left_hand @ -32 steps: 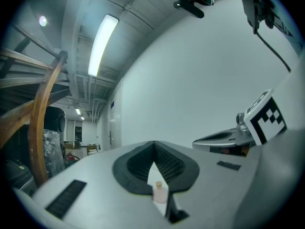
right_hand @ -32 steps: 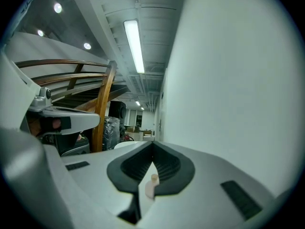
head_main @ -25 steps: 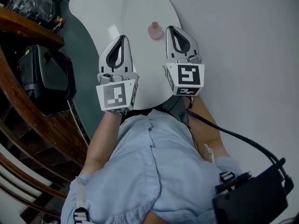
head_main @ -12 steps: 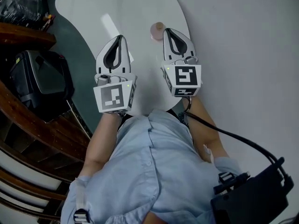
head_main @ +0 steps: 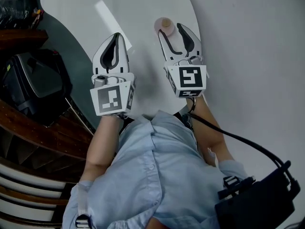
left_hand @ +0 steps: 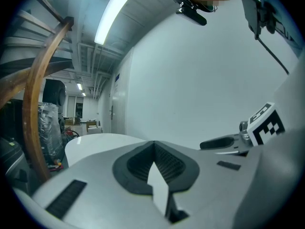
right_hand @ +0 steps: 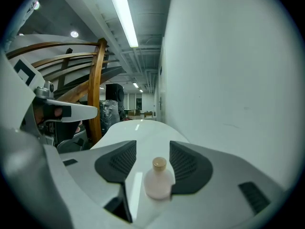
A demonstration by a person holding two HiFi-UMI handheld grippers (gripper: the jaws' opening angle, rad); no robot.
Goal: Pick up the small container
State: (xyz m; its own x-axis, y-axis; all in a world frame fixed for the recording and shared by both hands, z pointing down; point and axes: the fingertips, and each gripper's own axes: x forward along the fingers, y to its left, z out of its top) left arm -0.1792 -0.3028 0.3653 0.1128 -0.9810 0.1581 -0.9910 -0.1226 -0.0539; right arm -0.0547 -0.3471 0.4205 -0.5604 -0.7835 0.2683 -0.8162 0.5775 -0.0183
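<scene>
The small container is a pale pink bottle with a tan cap, upright on the white table near its right edge. My right gripper has its jaws opening wide on either side of it. In the right gripper view the bottle stands between the two dark pads without being pressed by them. My left gripper hovers over the table to the left, shut and empty, its jaws meeting at a point.
A pale wall runs close along the table's right side. A black case and curved wooden rails lie to the left. A black box with a cable sits at the person's right hip.
Both grippers have moved forward over the table. The right gripper's jaws, shut before, have spread apart and now flank the bottle. The left gripper stays shut.
</scene>
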